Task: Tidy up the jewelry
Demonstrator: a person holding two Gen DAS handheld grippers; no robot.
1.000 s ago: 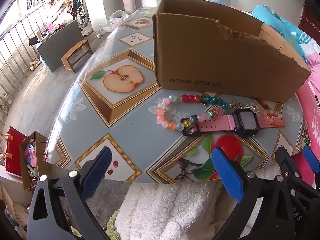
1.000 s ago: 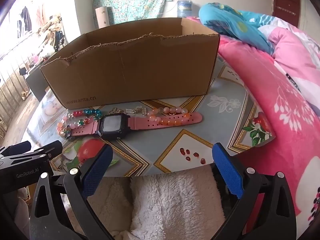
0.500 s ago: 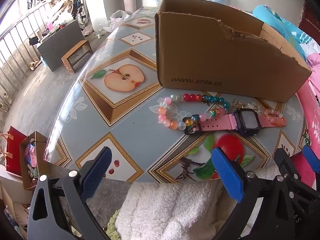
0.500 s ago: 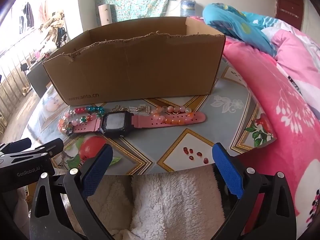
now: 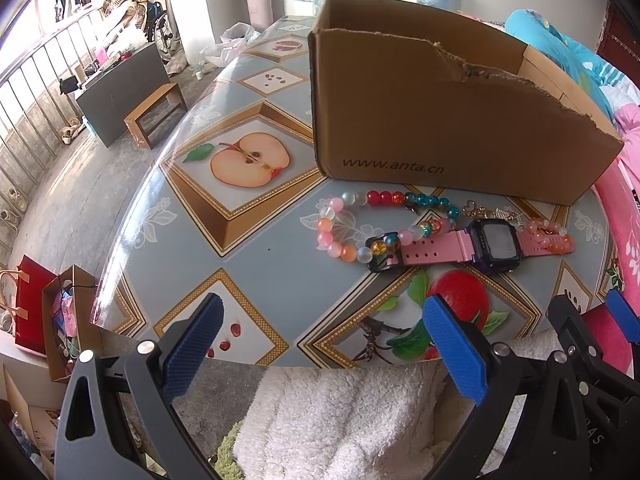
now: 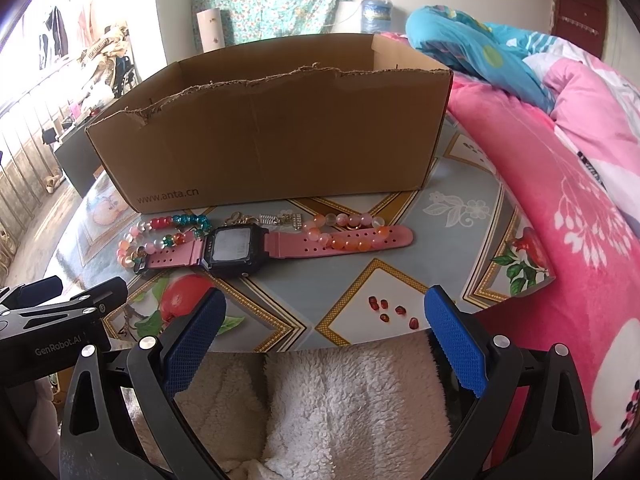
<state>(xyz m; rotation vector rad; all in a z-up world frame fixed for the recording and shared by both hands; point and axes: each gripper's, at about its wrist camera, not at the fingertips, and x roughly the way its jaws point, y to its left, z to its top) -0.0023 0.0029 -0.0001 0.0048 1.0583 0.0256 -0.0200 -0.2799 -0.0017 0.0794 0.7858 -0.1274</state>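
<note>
A pink-strapped watch [image 5: 492, 241] [image 6: 236, 247] with a black face lies flat on the table in front of a torn cardboard box [image 5: 440, 112] [image 6: 272, 148]. A multicoloured bead bracelet [image 5: 360, 220] [image 6: 160, 236] curls at the watch's left end, and an orange-pink bead bracelet [image 5: 550, 236] [image 6: 348, 232] lies across its right strap. Small metal charms [image 6: 280, 218] sit behind the watch. My left gripper [image 5: 320, 344] hangs open at the table's near edge, left of the watch. Open too, my right gripper [image 6: 320, 336] hovers at the near edge, just right of the watch.
The table [image 5: 224, 216] has a fruit-patterned cover. A pink quilt [image 6: 560, 184] on a bed borders its right side. White fleece fabric [image 6: 340, 408] lies below both grippers. On the floor to the left stand a small stool [image 5: 156, 114] and bags [image 5: 40, 320].
Both views have crept slightly closer to the table and jewelry. The jewelry and box have not moved, and both grippers stay open.
</note>
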